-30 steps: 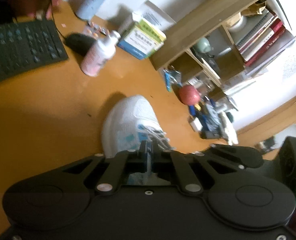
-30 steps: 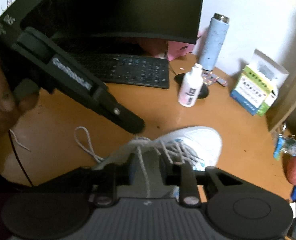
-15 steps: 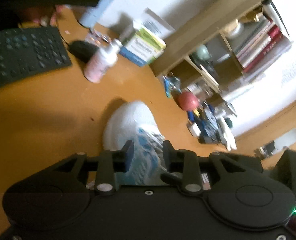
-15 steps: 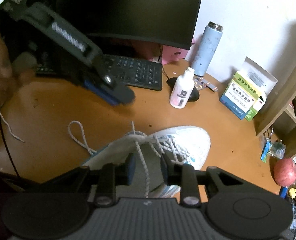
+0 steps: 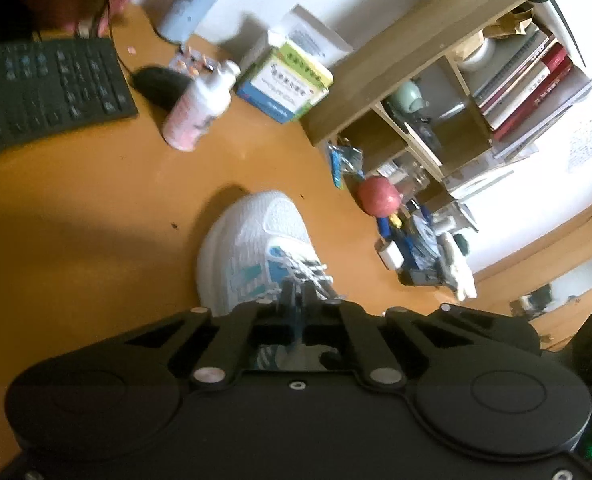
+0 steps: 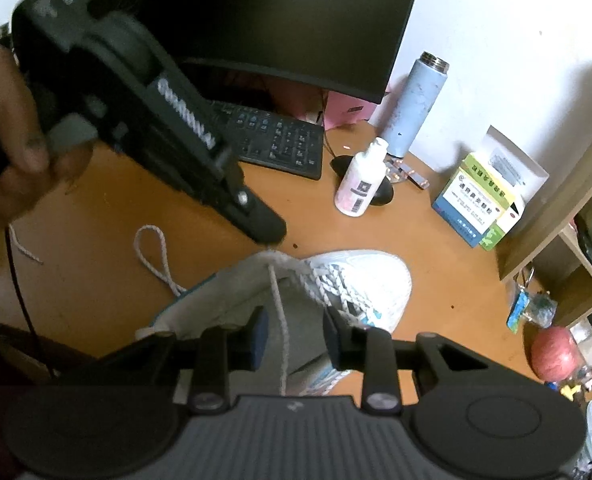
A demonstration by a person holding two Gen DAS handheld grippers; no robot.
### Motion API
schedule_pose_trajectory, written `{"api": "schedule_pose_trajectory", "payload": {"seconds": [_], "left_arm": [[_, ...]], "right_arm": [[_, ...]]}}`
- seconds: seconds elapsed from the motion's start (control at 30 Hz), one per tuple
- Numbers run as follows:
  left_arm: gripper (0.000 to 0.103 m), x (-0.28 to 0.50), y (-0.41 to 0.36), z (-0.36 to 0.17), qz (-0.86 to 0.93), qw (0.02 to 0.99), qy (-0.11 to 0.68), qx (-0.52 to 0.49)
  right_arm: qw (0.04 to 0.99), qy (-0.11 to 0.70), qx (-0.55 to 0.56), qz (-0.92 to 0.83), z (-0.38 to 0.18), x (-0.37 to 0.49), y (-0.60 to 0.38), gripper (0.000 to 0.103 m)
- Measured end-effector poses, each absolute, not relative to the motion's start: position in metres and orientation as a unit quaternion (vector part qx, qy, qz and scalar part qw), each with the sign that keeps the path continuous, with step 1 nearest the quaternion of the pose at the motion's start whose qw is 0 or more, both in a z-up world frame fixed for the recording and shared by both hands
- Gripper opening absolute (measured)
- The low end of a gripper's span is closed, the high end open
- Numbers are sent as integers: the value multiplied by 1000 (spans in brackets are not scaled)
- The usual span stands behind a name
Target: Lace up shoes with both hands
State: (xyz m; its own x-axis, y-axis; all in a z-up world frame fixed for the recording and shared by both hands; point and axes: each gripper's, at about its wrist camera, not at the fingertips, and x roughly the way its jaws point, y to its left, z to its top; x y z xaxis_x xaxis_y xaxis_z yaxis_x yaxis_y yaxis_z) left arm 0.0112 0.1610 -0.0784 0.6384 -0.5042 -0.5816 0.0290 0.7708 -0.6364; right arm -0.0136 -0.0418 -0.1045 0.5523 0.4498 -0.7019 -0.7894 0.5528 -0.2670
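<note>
shoe (image 6: 352, 280): white, blue trim, on its sole mid-desk, toe toward the shelf.
left gripper (image 5: 297, 294): fingers pressed together over the laced throat; whether lace is pinched, cannot tell.
right gripper (image 6: 294, 334): fingers apart at the collar, a lace (image 6: 278, 312) strand running between them, pads off it.
hand (image 6: 11, 140): grips the left tool's handle.
around: bottle (image 6: 360, 182) against a mouse (image 5: 157, 84); flask (image 6: 416, 104), box (image 6: 484, 200), keyboard (image 6: 271, 140), monitor (image 6: 279, 12) behind.
in the way: left tool's arm crosses the keyboard.
surface: orange-brown desk (image 5: 75, 200), lace loop lying on it.
room: white wall, wooden shelf (image 5: 428, 60) with books, red apple (image 5: 378, 196) below.
</note>
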Motion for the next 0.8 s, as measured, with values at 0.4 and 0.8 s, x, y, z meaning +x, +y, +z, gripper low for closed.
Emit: {"api": "schedule_pose_trajectory", "payload": {"seconds": [0.4, 0.8], "left_arm": [[0, -26, 214, -50, -91, 880, 371, -281], [0, -67, 234, -40, -52, 883, 375, -279]], "right_arm": [[847, 275, -310, 332, -100, -7, -52, 37], [864, 272, -286, 313, -89, 7, -63, 40]]}}
